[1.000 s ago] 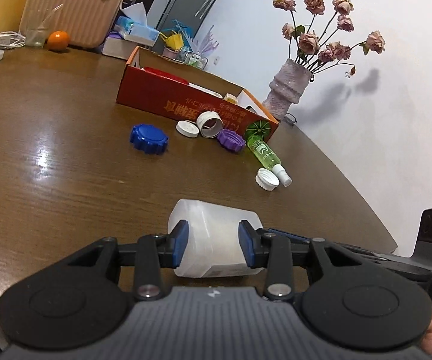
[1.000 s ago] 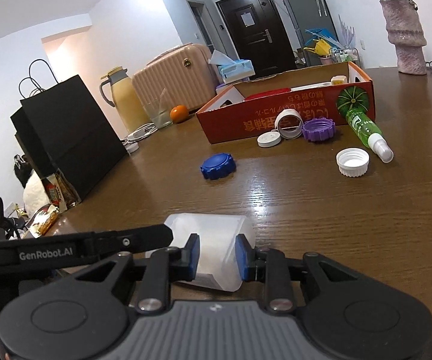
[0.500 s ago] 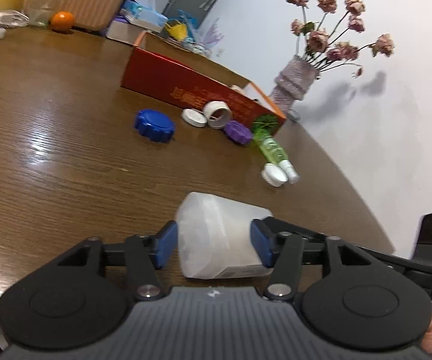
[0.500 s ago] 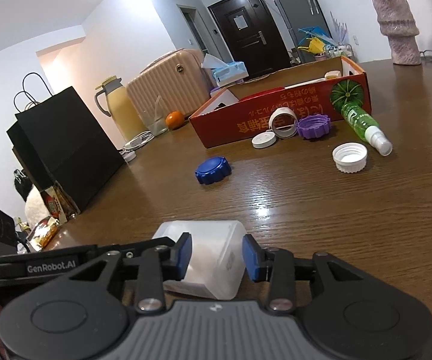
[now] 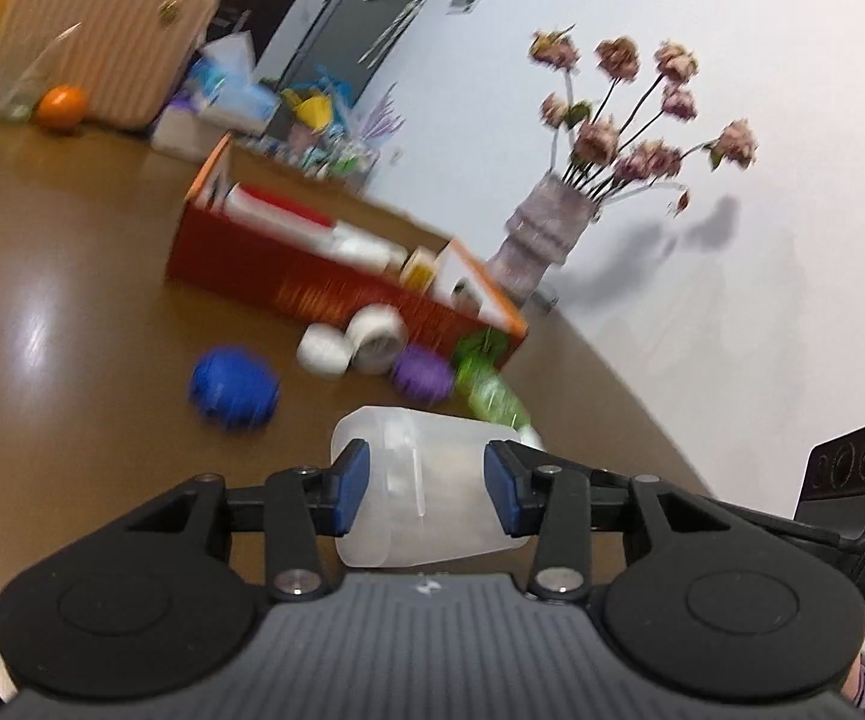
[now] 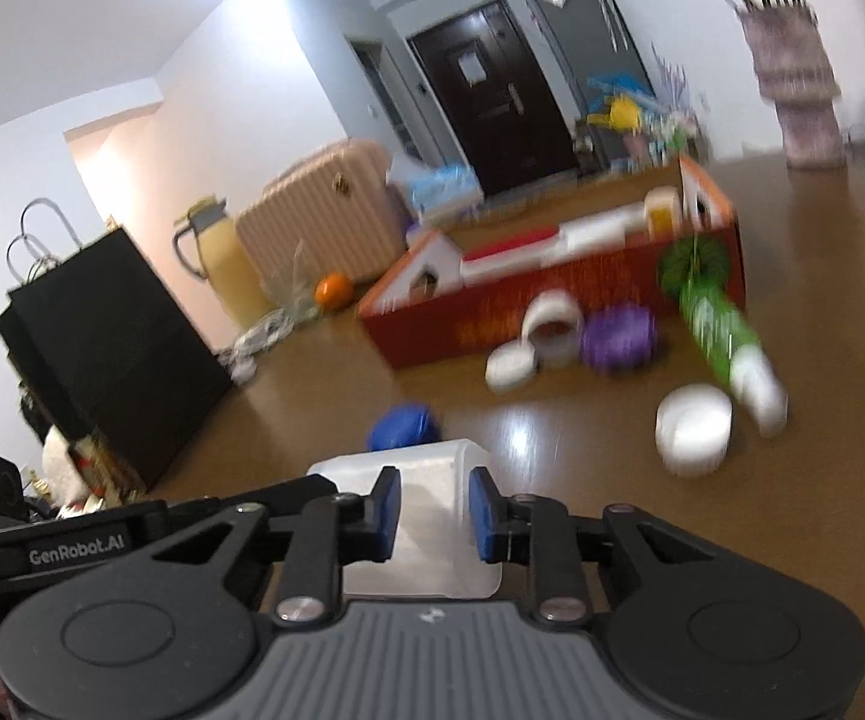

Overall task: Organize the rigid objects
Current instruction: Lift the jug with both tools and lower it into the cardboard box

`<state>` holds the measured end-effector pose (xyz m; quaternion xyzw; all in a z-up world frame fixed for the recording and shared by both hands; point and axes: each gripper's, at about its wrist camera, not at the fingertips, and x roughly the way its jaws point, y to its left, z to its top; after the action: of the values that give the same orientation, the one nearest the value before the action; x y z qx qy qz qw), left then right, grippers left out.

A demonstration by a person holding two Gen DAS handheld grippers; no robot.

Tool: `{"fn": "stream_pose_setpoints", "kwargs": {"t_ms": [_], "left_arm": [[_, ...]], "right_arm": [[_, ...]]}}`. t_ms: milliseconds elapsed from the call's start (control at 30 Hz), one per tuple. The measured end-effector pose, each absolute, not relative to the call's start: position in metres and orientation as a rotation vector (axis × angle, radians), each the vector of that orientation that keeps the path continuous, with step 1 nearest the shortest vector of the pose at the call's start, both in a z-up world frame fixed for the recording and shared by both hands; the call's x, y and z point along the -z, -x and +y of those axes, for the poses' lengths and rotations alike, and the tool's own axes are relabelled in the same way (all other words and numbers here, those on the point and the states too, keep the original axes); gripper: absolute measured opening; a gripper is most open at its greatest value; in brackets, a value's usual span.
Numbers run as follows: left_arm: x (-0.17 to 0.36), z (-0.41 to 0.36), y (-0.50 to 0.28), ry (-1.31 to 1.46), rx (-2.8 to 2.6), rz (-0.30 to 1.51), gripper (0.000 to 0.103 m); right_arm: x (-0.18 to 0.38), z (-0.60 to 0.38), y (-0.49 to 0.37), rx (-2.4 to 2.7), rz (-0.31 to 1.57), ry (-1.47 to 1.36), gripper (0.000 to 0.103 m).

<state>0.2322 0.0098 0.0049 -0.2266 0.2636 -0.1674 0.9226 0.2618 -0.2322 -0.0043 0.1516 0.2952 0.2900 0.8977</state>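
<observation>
Left wrist view: the left gripper (image 5: 426,489) has its blue pads on both sides of a translucent white container (image 5: 426,480) at lower centre, the jaws closed on it. Beyond it, mid-frame, the brown table (image 5: 72,300) carries a blue cap (image 5: 233,387), a purple cap (image 5: 423,373), two white caps (image 5: 351,345) and a green bottle (image 5: 489,390) lying on its side, all near the long red box (image 5: 312,285). A vase of dried roses (image 5: 552,234) stands at the upper right.

Right wrist view: the right gripper (image 6: 429,516) also straddles the same container (image 6: 426,522) at lower centre, pads against its sides, gripping it. A white cap (image 6: 693,429) lies at right, just beside the green bottle's tip. A black paper bag (image 6: 102,348) stands at left, with a pink suitcase (image 6: 318,210) and an orange (image 6: 333,291) behind. Both pictures are motion-blurred.
</observation>
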Motion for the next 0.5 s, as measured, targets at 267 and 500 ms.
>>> {"fn": "stream_pose_setpoints", "kwargs": {"t_ms": [267,500], "left_arm": [[-0.061,0.016,-0.346,0.38,0.387,0.444,0.042],[-0.045,0.021,-0.442,0.449,0.362,0.571,0.042]], "right_arm": [[-0.055,-0.228,-0.363,-0.597,0.493,-0.296,0.023],[-0.056,-0.223,-0.467,-0.547,0.586,-0.344,0.023]]}}
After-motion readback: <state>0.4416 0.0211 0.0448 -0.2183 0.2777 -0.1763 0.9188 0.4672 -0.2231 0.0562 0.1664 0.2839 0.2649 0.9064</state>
